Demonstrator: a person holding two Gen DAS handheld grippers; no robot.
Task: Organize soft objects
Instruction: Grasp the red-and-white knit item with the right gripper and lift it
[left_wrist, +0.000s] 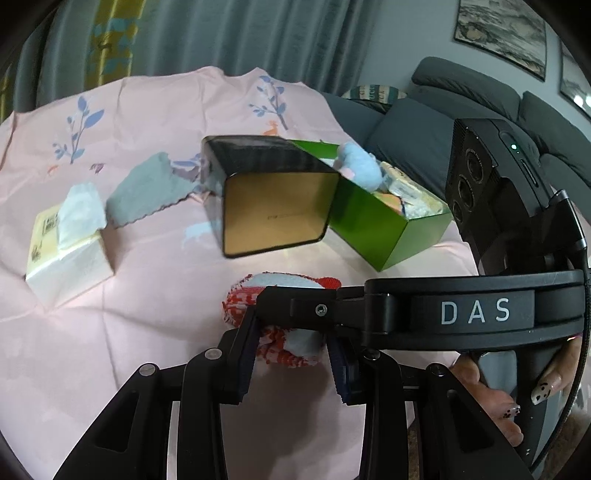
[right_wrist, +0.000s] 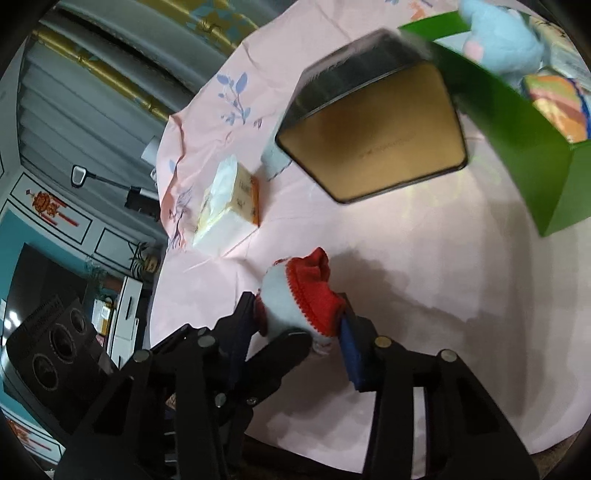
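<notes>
A red, white and pale-blue sock (left_wrist: 295, 343) lies bunched on the pink tablecloth (left_wrist: 155, 332), low in the left wrist view. My left gripper (left_wrist: 291, 354) is shut on it, a pad pressing on each side. My right gripper (left_wrist: 295, 302), marked DAS, reaches in from the right across the top of the sock. In the right wrist view the sock (right_wrist: 284, 299) sits between the pads of my right gripper (right_wrist: 295, 317), which press on its white and red parts. A finger of the left gripper (right_wrist: 288, 343) crosses just below it.
A black tin (left_wrist: 273, 218) with a gold inside lies on its side behind the sock. Beside it, a green box (left_wrist: 373, 229) holds a blue plush toy (left_wrist: 360, 166) and other items. A grey cloth (left_wrist: 144, 192) and a tissue pack (left_wrist: 66, 243) lie left. A hand (left_wrist: 495, 398) grips the right handle.
</notes>
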